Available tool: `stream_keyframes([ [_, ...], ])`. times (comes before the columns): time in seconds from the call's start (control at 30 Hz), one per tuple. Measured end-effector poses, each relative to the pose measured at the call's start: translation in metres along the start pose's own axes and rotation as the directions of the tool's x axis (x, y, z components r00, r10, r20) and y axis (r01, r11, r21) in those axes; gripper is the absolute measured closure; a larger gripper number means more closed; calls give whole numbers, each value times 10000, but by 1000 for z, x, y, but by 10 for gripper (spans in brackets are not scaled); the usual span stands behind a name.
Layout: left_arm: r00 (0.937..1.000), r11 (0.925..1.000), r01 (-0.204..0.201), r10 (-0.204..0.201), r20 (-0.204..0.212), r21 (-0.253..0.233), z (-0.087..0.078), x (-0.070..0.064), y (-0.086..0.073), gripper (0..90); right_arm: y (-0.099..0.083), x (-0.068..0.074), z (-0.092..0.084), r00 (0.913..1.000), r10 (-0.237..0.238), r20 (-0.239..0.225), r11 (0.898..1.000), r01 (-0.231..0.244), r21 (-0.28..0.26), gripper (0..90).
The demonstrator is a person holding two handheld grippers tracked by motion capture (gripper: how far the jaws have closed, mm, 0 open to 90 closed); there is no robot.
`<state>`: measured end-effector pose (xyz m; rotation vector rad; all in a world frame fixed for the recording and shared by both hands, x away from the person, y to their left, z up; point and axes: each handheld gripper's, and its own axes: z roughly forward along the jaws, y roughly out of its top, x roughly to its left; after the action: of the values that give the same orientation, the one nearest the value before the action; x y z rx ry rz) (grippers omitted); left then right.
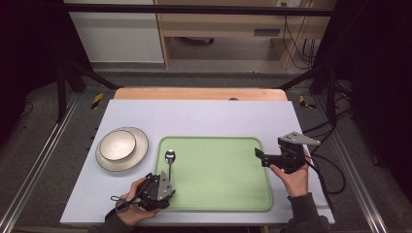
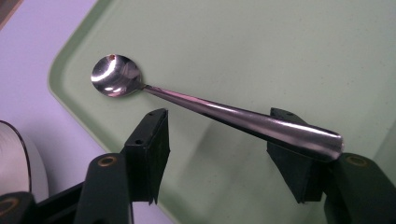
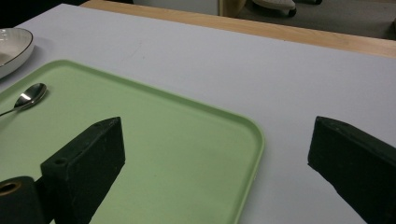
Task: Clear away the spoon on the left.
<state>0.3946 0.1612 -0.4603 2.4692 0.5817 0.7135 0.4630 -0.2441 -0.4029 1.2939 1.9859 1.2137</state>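
A metal spoon (image 1: 169, 160) lies at the left end of the pale green tray (image 1: 218, 174), bowl end pointing away from me. My left gripper (image 1: 167, 182) is at the tray's near left corner, open. In the left gripper view the spoon (image 2: 224, 114) runs slantwise across the wide gap of the left gripper (image 2: 219, 135), its handle end lying over the right jaw while the left jaw stands apart from it. My right gripper (image 1: 260, 158) hovers at the tray's right edge, open, with nothing in it; the right gripper (image 3: 217, 135) straddles the tray's far right corner (image 3: 247, 126).
A white bowl (image 1: 117, 144) sits on a white plate (image 1: 141, 145) left of the tray, on the grey table mat. The plate's edge (image 2: 14, 163) is close to my left gripper. Cables trail off the table's right side (image 1: 335, 179).
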Motion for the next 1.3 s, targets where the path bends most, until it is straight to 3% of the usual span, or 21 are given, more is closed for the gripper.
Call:
stream_keyframes([
  [0.6,9994,9996,216,-220,277,166,-1,3,0,304,0,0,0,10000,21,3,10000,-21,35,41],
  [0.9,9987,9990,58,-80,504,433,-1,2,1,228,0,0,0,10000,8,18,10000,-8,48,37],
  [1.3,9978,9987,-101,67,664,508,-1,0,2,192,0,0,0,10000,8,9,10000,-8,49,36],
])
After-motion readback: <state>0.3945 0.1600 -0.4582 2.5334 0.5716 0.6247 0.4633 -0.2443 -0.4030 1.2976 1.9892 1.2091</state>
